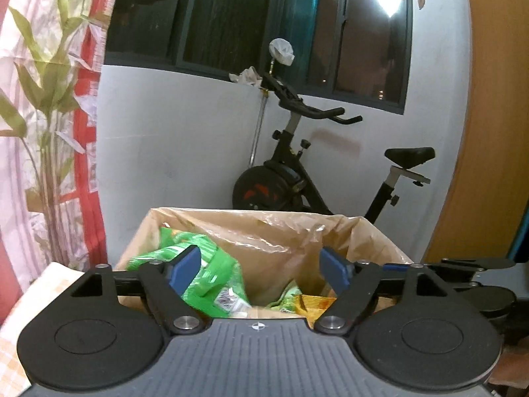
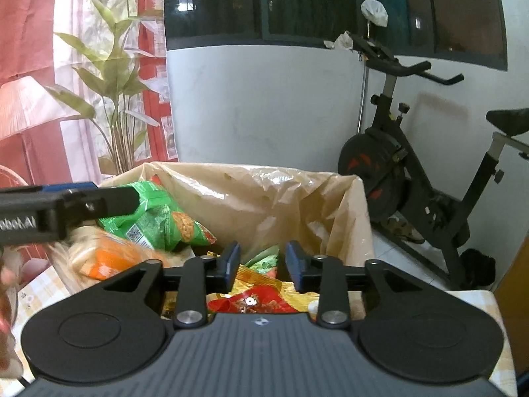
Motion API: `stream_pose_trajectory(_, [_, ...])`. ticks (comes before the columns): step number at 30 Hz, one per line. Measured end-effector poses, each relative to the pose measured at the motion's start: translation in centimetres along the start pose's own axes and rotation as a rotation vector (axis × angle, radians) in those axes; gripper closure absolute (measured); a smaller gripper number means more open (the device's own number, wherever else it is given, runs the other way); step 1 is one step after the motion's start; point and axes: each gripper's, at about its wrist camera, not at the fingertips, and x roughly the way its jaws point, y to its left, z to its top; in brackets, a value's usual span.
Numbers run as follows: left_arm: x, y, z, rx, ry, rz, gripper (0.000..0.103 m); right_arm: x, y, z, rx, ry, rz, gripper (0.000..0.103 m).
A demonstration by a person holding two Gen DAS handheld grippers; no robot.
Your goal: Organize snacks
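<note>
A cardboard box lined with clear plastic (image 1: 291, 231) (image 2: 271, 195) holds several snack packets. My left gripper (image 1: 261, 269) is wide open above the box. A green snack packet (image 1: 205, 274) lies blurred just past its left finger, which touches nothing that I can tell. That packet also shows in the right wrist view (image 2: 158, 221), over an orange packet (image 2: 109, 258). My right gripper (image 2: 263, 261) is partly open and empty above red and yellow packets (image 2: 261, 297). The left gripper's finger (image 2: 66, 208) reaches in from the left.
A black exercise bike (image 1: 297, 172) (image 2: 413, 178) stands behind the box by a white wall. A red and white curtain with a leaf print (image 1: 49, 115) (image 2: 99, 82) hangs on the left. A checked tablecloth (image 2: 43, 287) lies under the box. A wooden panel (image 1: 489, 132) is on the right.
</note>
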Motion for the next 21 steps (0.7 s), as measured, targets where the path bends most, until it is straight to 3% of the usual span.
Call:
stream_pose_trajectory(8, [-3.0, 1.1, 1.2, -0.023, 0.024, 0.037, 0.020, -2.3, 0.1, 0.5, 0.015, -0.015, 0.009, 0.057])
stream_pose_trajectory(11, [-4.8, 1.1, 1.4, -0.006, 0.024, 0.055, 0.013, -3.4, 0.7, 0.6, 0.015, -0.026, 0.028, 0.050])
stream_pose_trajectory(21, [-10.8, 1.2, 1.6, 0.011, 0.030, 0.148, 0.005, -7.3, 3.7, 0.7, 0.024, -0.054, 0.091, 0.011])
